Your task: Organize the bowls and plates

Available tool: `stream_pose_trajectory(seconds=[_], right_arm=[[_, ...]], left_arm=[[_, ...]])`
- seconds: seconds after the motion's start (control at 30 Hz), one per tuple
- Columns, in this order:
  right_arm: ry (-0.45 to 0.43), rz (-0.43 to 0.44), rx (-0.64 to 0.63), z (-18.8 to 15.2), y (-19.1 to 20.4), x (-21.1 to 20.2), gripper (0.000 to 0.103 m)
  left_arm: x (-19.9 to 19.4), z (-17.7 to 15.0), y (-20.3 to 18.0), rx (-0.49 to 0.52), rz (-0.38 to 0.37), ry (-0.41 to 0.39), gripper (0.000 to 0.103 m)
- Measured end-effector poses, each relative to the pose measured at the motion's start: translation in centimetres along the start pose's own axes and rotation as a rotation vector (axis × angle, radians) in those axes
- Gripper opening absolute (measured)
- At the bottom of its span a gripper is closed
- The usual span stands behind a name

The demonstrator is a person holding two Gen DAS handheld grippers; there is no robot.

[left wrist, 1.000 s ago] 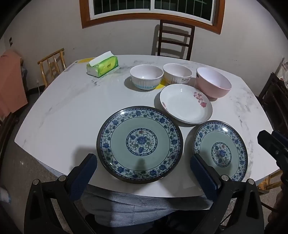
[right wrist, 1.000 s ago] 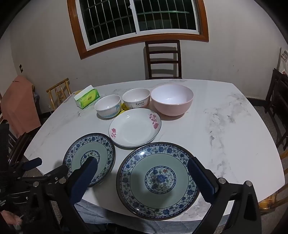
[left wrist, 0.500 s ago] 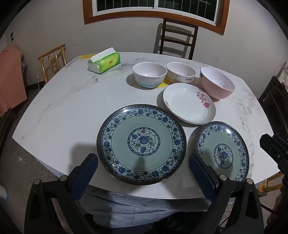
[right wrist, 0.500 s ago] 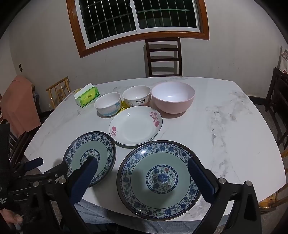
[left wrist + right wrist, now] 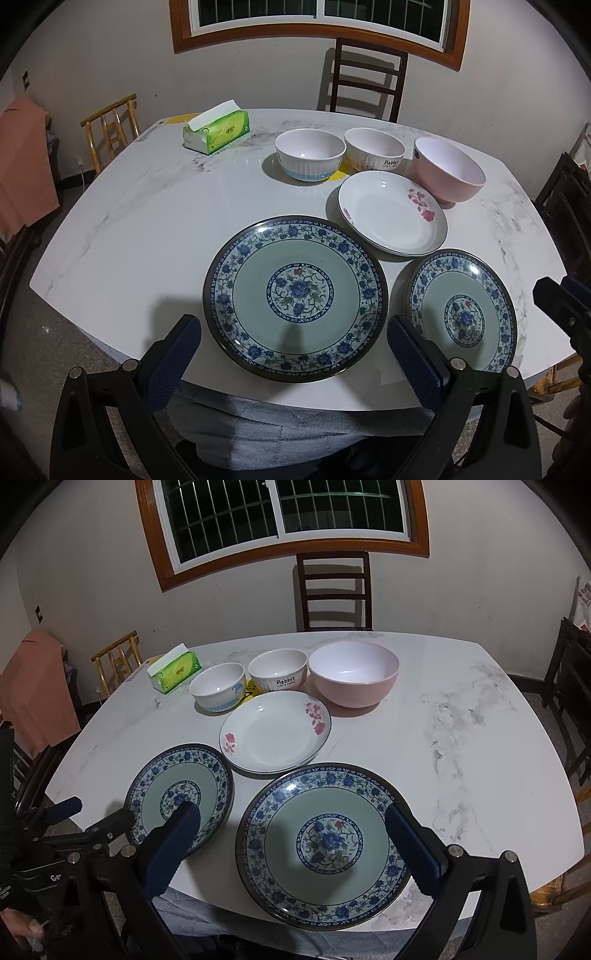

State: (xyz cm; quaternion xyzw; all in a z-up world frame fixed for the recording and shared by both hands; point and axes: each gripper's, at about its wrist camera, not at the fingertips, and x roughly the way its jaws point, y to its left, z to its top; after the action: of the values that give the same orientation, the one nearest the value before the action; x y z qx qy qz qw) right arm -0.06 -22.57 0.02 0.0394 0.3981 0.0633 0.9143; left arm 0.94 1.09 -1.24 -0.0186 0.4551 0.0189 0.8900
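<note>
On the marble surface (image 5: pixel 140 221) nothing is stacked yet: big blue-pattern plate (image 5: pixel 294 297) near the front edge, small blue-pattern plate (image 5: pixel 461 309) just beside it on its right, white floral plate (image 5: pixel 392 218) behind them, then a row of three bowls: ribbed white bowl (image 5: pixel 309 155), Rabbit bowl (image 5: pixel 373 150), pink bowl (image 5: pixel 447 174). Tissue box (image 5: pixel 216 131) sits well apart, back left.

Left claw (image 5: pixel 294 349) is spread wide and empty, hovering off the front edge, roughly centred on the big plate. Right claw (image 5: pixel 291 832) likewise spread and empty, lined up on the same big plate in its own view.

Step in hand looks like the opening approach, no grasp made.

How I'd do it:
- Keep the big plate as the stack base; it's the widest.
- Take the small blue plate first, then the floral one, largest under smallest.
- Plates lie flat, so come in low at the rim, one finger under the lip, one on top. Glazed and probably slippery, so pinch firmly before lifting.
- The front plates sit close to the edge; don't push them outward.
- Nest the two small bowls into the pink one afterwards.
</note>
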Motion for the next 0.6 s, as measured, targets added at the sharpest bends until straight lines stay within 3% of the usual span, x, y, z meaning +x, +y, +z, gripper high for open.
stream_pose_trajectory(seconds=[0.6], right_arm=[[0.010,0.018,0.002,0.08,0.42,0.02,0.103]], left_arm=[[0.09,-0.03,0.01,0.003,0.000,0.002,0.100]])
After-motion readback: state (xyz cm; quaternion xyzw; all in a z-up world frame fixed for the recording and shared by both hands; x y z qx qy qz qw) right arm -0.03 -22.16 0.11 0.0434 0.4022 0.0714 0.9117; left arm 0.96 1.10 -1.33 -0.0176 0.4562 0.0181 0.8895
